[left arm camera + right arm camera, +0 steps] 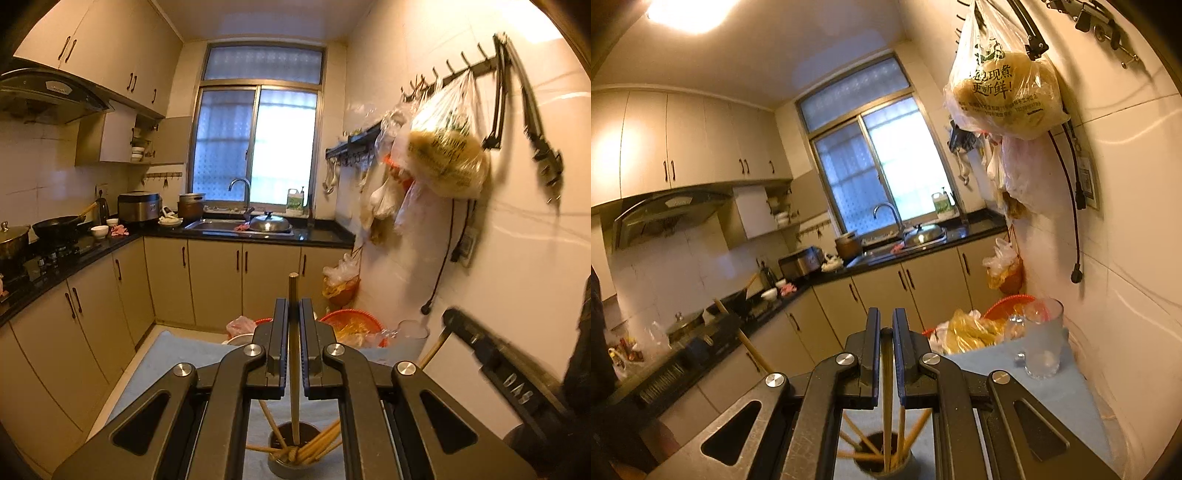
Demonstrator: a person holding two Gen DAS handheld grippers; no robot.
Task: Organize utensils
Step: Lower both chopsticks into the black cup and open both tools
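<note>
My left gripper [293, 301] is shut on one wooden chopstick [293, 284]. The stick stands upright between the jaws, its top poking above them. Straight below it is a dark round holder [275, 441] with several chopsticks leaning in it. At the right of the left wrist view my right gripper [451, 318] shows blurred, a stick [436, 347] slanting from it. In the right wrist view my right gripper [886, 313] is shut on an upright chopstick [886, 358] over the same holder [877, 445]. The chopstick held by the left gripper [750, 343] slants at the left.
The holder stands on a blue cloth [1063, 391] with a clear glass mug [1043, 341] near the wall. Beyond the cloth are an orange basket [351, 319] and plastic bags [975, 328]. Bags and tongs hang from a wall rack [476, 68]. Cabinets and a black counter [258, 238] run left and ahead.
</note>
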